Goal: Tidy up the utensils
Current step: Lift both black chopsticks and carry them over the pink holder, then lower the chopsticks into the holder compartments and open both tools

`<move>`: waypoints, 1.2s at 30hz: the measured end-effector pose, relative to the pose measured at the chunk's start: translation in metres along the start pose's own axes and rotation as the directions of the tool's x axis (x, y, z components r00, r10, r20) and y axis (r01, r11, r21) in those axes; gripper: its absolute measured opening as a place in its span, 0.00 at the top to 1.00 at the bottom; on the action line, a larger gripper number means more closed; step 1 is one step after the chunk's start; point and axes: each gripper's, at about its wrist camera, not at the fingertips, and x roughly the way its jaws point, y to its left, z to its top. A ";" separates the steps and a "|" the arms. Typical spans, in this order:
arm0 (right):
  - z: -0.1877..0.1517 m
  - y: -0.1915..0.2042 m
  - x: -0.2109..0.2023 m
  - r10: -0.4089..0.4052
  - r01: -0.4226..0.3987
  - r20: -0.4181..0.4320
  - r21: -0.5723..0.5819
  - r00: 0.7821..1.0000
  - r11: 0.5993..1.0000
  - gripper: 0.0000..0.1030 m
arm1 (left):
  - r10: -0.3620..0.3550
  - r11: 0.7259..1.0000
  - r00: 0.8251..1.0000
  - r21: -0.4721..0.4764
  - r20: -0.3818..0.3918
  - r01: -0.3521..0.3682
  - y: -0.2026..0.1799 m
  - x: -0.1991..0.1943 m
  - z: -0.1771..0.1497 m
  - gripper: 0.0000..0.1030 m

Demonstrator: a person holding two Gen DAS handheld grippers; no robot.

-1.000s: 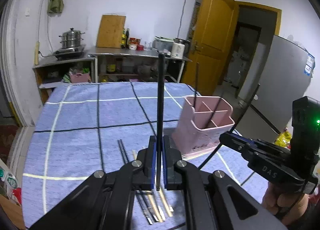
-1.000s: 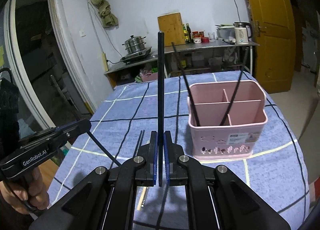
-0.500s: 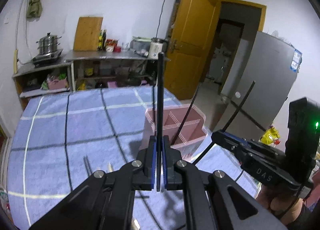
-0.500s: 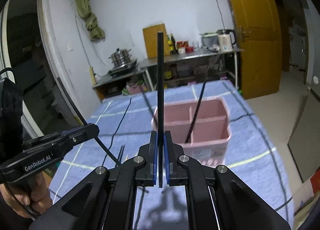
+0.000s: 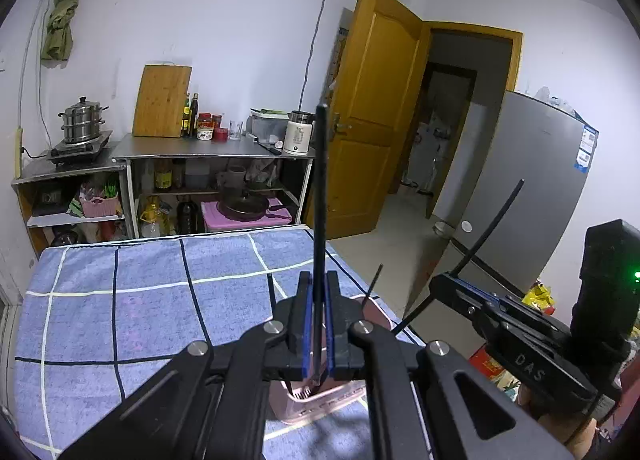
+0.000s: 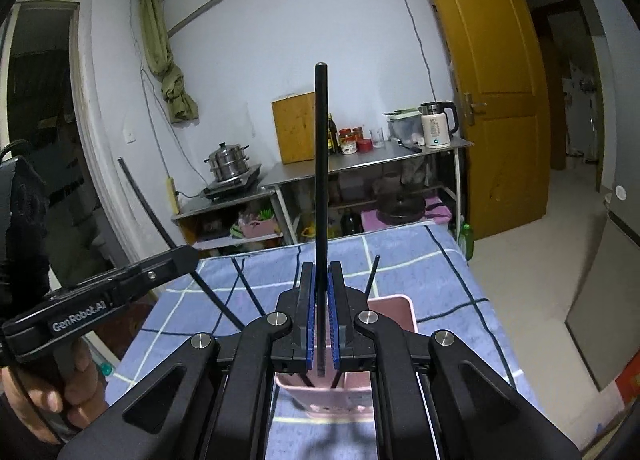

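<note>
My left gripper [image 5: 318,324] is shut on a black chopstick [image 5: 320,195] that stands upright between its blue pads. My right gripper [image 6: 321,324] is shut on another black chopstick [image 6: 321,163], also upright. Both hang right above the pink utensil holder [image 5: 320,400], which is mostly hidden under the jaws; it also shows in the right wrist view [image 6: 394,310]. Black chopsticks [image 6: 371,276] stick up from the holder. Each gripper shows in the other's view: the right one [image 5: 452,288] and the left one [image 6: 176,260], each with its chopstick slanting.
The holder stands on a table under a blue checked cloth [image 5: 140,300], near its right edge. Behind the table are metal shelves with a steel pot [image 5: 82,119], a cutting board [image 5: 162,99] and a kettle [image 5: 298,131]. A grey fridge [image 5: 532,195] stands at right.
Both grippers have moved forward and over the pink holder, which has slid from ahead of the jaws to beneath them. The loose chopsticks on the cloth have dropped out of view.
</note>
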 end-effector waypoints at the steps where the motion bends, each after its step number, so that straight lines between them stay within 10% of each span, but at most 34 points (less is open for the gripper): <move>1: -0.001 0.000 0.004 0.000 0.000 -0.004 0.001 1.000 1.000 0.94 | 0.003 1.000 1.000 -0.001 -0.005 -0.003 0.000 0.004 -0.001 0.94; 31: -0.069 -0.021 0.079 -0.054 0.060 -0.228 0.017 0.972 0.998 0.94 | 0.034 0.997 0.986 -0.069 -0.164 -0.046 0.030 0.067 -0.064 0.93; 36: -0.069 -0.022 0.074 -0.062 0.068 -0.227 0.021 0.972 0.997 0.93 | 0.025 0.997 0.990 -0.065 -0.135 -0.035 0.029 0.055 -0.061 0.78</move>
